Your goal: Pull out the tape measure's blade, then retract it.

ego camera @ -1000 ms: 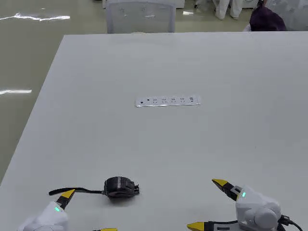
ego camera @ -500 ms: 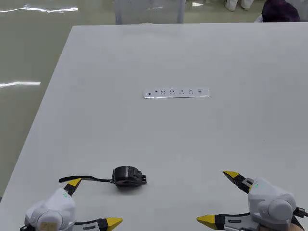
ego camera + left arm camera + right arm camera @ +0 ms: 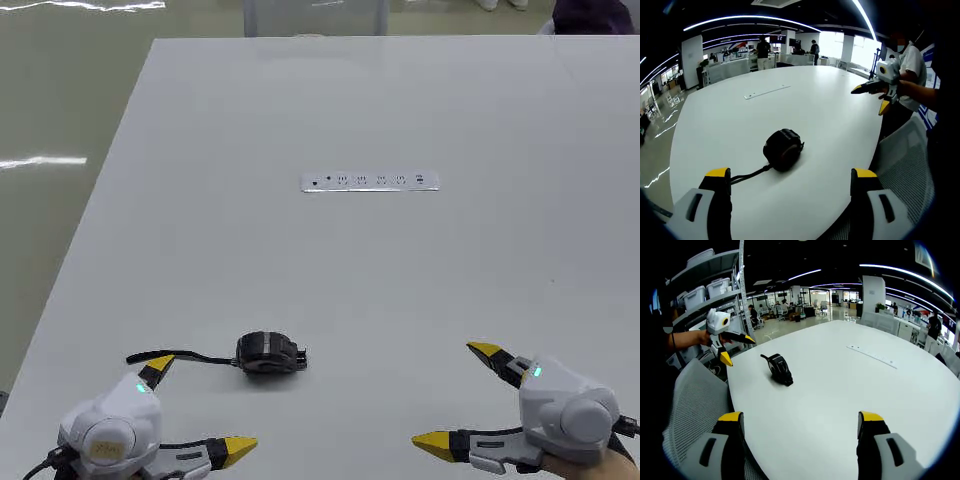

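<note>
Right now, your tape measure lies on the white table in the lower left of the head view, just above the gap between your two grippers and nearer the left one. Its long axis runs left to right across that frame. A small nub sticks out at its right end, and a thin black strap trails off its left end. The case is black and rounded, a chunky puck shape with a paler grey band across its top, and it looks rubbery and ribbed in the left gripper view.

Your left gripper sits at the bottom left with its jaws spread wide and nothing between them. The upper yellow tip lies over the strap's far end in the head view; you cannot tell from here whether it touches. In the left gripper view the case sits centred between the two jaws, a little ahead of the tips.

Your right gripper is at the bottom right, well apart from the tape measure, its jaws equally wide and holding nothing. Both grippers have white moulded bodies and dark jaws capped in yellow.

The table is smooth and matte. Above centre lies a flat white power strip, long and narrow, set left to right with a row of sockets.
</note>
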### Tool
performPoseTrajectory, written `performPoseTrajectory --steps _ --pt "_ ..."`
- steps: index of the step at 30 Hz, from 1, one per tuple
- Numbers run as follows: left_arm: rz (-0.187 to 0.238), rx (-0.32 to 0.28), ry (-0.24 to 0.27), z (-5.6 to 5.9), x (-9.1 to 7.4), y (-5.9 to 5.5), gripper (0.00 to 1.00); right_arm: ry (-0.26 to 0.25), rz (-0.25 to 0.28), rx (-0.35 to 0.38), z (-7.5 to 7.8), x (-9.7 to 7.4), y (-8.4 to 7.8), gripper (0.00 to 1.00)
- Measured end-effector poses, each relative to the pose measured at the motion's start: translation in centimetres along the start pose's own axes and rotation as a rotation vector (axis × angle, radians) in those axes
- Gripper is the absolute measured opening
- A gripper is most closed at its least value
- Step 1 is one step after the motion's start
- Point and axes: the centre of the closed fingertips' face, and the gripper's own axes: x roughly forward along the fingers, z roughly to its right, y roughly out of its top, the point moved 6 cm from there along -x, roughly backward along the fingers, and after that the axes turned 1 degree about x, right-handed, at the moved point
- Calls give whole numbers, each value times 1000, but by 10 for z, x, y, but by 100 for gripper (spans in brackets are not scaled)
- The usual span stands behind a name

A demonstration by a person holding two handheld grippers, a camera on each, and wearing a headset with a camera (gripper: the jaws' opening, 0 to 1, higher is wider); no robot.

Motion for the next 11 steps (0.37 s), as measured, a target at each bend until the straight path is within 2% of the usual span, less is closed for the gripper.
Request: performPoseTrajectory --steps 11 --pt "-5 11 4 -2 1 1 99 0 1 -2 1 -1 0 95"
